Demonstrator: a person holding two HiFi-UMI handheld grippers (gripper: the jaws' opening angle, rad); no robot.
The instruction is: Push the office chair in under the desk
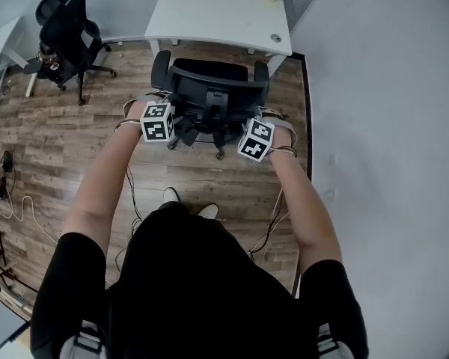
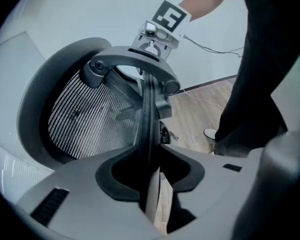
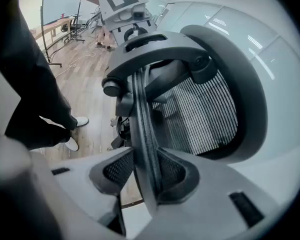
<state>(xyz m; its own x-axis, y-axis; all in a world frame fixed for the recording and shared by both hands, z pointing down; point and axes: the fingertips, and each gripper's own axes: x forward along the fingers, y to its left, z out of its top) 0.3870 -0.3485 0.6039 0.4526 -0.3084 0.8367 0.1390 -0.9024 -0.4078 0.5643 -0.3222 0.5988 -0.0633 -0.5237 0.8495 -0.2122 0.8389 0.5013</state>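
Left gripper [image 2: 150, 170] clamped on thin black rim of office chair [image 1: 209, 87] backrest; right gripper [image 3: 147, 170] likewise grips opposite rim. Backrest curved, ribbed mesh [image 2: 90, 118]. Chair stands on wood-plank floor [image 1: 75, 163], just before smooth white counter [image 1: 209, 15].

Soft, even indoor light; the white worktop [image 1: 209, 17] glares slightly. Both gripper views bulge, dark at the corners, close parts blurred.
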